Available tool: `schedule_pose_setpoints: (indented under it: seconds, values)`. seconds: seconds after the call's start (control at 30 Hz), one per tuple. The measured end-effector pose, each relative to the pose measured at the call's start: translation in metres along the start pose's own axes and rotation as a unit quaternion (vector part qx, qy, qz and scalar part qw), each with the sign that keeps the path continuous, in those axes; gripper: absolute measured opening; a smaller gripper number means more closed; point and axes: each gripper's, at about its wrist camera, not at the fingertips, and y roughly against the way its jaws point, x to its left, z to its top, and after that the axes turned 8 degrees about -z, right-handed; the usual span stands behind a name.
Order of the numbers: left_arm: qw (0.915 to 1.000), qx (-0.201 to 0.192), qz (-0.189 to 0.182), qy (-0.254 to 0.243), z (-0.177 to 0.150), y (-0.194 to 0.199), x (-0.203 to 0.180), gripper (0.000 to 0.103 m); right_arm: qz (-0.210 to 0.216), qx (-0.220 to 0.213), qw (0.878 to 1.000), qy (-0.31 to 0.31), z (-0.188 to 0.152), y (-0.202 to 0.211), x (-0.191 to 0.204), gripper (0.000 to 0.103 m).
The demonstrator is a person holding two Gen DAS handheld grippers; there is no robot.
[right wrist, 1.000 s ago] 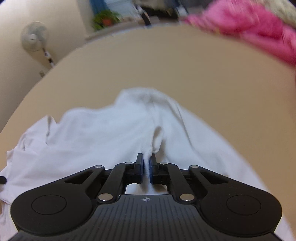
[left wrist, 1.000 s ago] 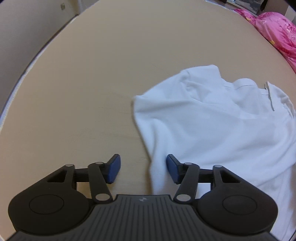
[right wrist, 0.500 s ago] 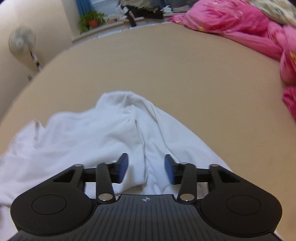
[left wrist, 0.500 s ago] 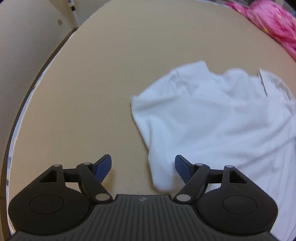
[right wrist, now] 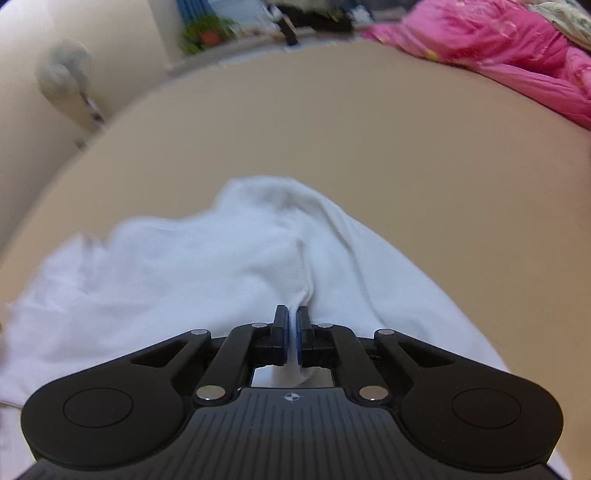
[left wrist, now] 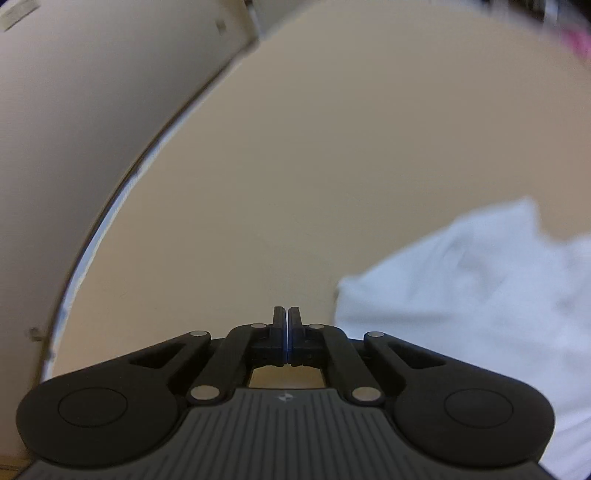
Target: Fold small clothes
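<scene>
Right wrist view: a tan tabletop fills most of the frame. Beyond its far edge lie pink bedding at upper right, a blurred standing fan at upper left against a pale wall, and a potted plant on a ledge near the top. Nothing stands between the gripper and the cloth. No legible writing or brand appears; only a small round crosshair mark shows on each gripper body.

A white garment lies rumpled on the table, spreading from the middle of the frame to the lower left and lower right. The right gripper is closed down to a narrow slit, with a raised fold of the white garment pinched between its pads; cloth shows both ahead of the tips and behind them.

Left wrist view, blurred: the left gripper has its pads pressed flat together with nothing between them, over bare tabletop. The white garment lies just to its right, apart from the fingertips. A pale wall occupies the upper left.
</scene>
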Motion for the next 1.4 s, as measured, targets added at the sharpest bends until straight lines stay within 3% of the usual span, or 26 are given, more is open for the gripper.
schedule_pose_setpoints:
  seconds: [0.07,0.13,0.2,0.27,0.37,0.43,0.47,0.5,0.57,0.6,0.67,0.73,0.83,1.0,1.07,1.17,1.4]
  values:
    - [0.9987,-0.028,-0.030,0.030,-0.004,0.018,0.017,0.000,0.026,-0.031,0.999,-0.018,0.006,0.023,-0.004,0.003]
    - [0.9981,-0.043,-0.030,0.033,-0.005,0.024,0.028,0.000,0.053,-0.050,0.996,-0.042,0.013,0.040,-0.014,0.003]
    - [0.9971,-0.029,-0.068,0.020,-0.004,0.020,0.032,0.002,0.054,-0.047,0.996,-0.046,0.018,0.036,-0.018,0.003]
    - [0.9916,0.013,-0.127,0.021,0.000,0.008,0.031,0.016,0.034,-0.014,0.999,-0.036,0.015,0.016,-0.020,0.004]
    - [0.9923,0.017,-0.122,0.011,-0.004,0.003,0.019,0.049,0.003,0.070,0.997,-0.019,-0.001,-0.030,-0.022,0.006]
    - [0.9918,0.014,-0.127,-0.002,-0.010,0.006,0.011,0.052,0.007,0.047,0.999,0.006,-0.009,-0.028,-0.021,0.007]
    - [0.9912,0.013,-0.131,-0.010,-0.013,0.008,0.007,0.054,0.005,0.043,0.999,0.002,-0.007,-0.022,-0.020,0.012]
    - [0.9915,0.010,-0.128,-0.021,-0.017,0.009,0.003,0.062,-0.003,0.041,0.999,-0.008,-0.006,-0.015,-0.021,0.018]
    - [0.9938,0.001,-0.098,-0.052,-0.029,0.011,-0.006,0.070,-0.013,0.005,1.000,-0.013,-0.007,0.001,-0.022,0.049]
    - [0.9952,-0.007,-0.067,-0.071,-0.039,0.012,-0.013,0.072,-0.021,-0.012,1.000,0.006,-0.010,0.007,-0.020,0.051]
    - [0.9938,-0.009,-0.004,-0.110,-0.055,0.007,-0.026,0.074,-0.070,0.007,0.995,0.069,-0.020,-0.001,-0.016,0.050]
    - [0.9908,-0.005,0.022,-0.134,-0.075,0.008,-0.028,0.078,-0.129,0.017,0.984,0.123,-0.031,-0.002,-0.014,0.048]
    - [0.9872,-0.040,0.036,-0.150,-0.098,0.035,-0.024,0.087,-0.120,0.010,0.989,0.090,-0.034,0.035,-0.023,0.048]
    - [0.9918,-0.026,0.018,-0.123,-0.132,0.094,-0.011,0.089,-0.072,-0.027,0.997,0.032,-0.067,0.147,-0.042,0.055]
    - [0.9931,-0.004,0.024,-0.114,-0.148,0.116,-0.007,0.089,-0.070,-0.030,0.996,0.043,-0.087,0.185,-0.043,0.059]
    - [0.9943,0.003,0.004,-0.106,-0.176,0.150,-0.004,0.089,-0.068,-0.029,0.995,0.064,-0.116,0.232,-0.043,0.060]
    - [0.9925,-0.033,-0.001,-0.117,-0.228,0.226,-0.006,0.089,-0.041,-0.072,0.995,0.048,-0.151,0.313,-0.051,0.060]
